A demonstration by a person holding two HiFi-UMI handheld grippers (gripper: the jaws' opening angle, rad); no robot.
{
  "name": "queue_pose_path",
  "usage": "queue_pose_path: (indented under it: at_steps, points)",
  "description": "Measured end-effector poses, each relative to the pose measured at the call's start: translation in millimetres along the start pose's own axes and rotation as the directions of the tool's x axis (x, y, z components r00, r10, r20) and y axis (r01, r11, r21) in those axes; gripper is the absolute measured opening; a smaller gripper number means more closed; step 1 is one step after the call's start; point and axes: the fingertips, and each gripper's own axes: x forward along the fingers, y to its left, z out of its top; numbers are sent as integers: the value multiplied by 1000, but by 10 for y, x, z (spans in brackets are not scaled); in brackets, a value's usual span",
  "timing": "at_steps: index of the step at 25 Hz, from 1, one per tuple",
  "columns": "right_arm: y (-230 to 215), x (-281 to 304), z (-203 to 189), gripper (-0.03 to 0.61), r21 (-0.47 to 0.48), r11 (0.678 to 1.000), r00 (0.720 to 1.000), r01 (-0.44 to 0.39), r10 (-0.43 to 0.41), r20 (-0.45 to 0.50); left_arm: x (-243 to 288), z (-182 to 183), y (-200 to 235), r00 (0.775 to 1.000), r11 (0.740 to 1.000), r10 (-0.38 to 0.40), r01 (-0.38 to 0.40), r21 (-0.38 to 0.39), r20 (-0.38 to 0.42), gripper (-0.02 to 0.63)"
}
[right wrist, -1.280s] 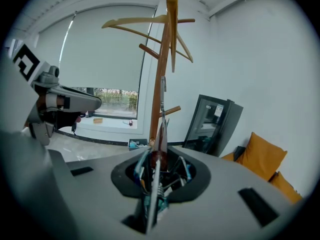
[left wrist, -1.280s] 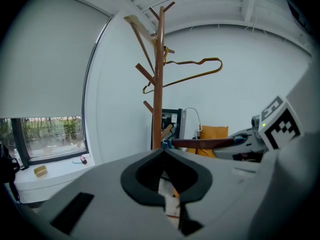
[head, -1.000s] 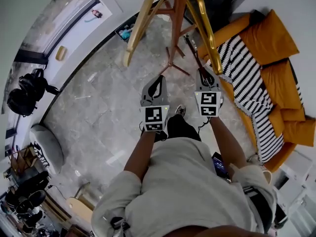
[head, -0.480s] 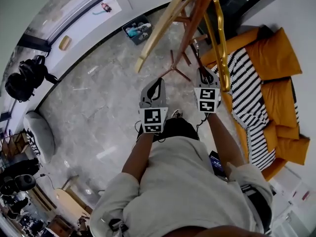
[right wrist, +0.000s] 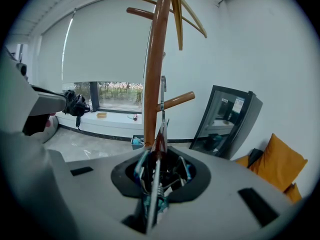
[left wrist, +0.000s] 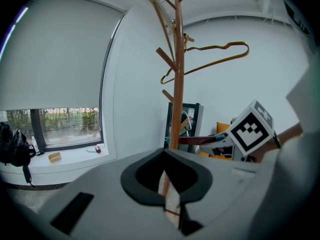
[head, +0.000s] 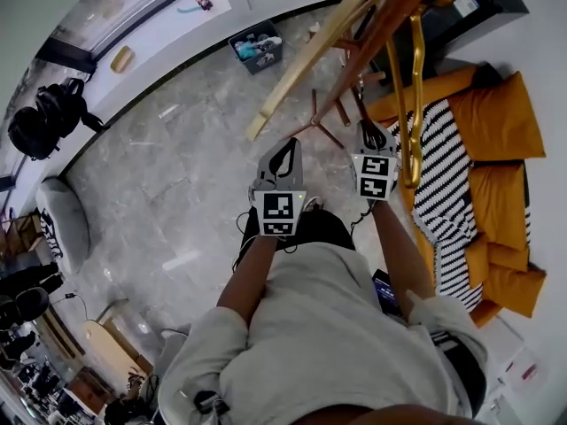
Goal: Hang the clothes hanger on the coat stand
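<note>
Swinging: head view has tilted up since a second ago, so the coat stand [left wrist: 178, 84] pegs now loom above both tongs; the hang looks close but is not done.
Right gripper [right wrist: 156, 181]: clamped narrow on the thin reddish clothes hanger [left wrist: 199, 140], which pokes toward the trunk.
Left gripper [head: 285, 149]: pinched together, empty, beside the right.
Gold hanger [left wrist: 220, 54]: already on a peg.

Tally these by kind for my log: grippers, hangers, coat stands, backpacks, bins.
grippers: 2
hanger: 1
coat stand: 1
backpack: 1
bin: 1
Total: 6
</note>
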Motion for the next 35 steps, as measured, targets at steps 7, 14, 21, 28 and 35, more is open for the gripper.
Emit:
queue_pose_path:
  at_steps: [7,14,21,28,35]
  points:
    - [23,196,-73,51,16,1000,1000,-20,20,-8,46,-54,21,1000,1000,16,-15,9,-14,9]
    - [75,323,-209,51,25,999,999,-32,32,-28,13,-99,3,999,999,19,-18,28,-31,9]
    - [76,392,-276,51,44,999,999,-29,31,-38,-15,-111,-3,999,999,17,-15,37,-40,9]
    - [85,403,-338,51,31,999,999,-31,33,-38,-42,-90,-44,999,999,9,-8,37,-38,9]
    - [127,426,-383,51,17,999,999,-38,39,-33,-80,-67,-73,999,999,5,-3,45,-35,9]
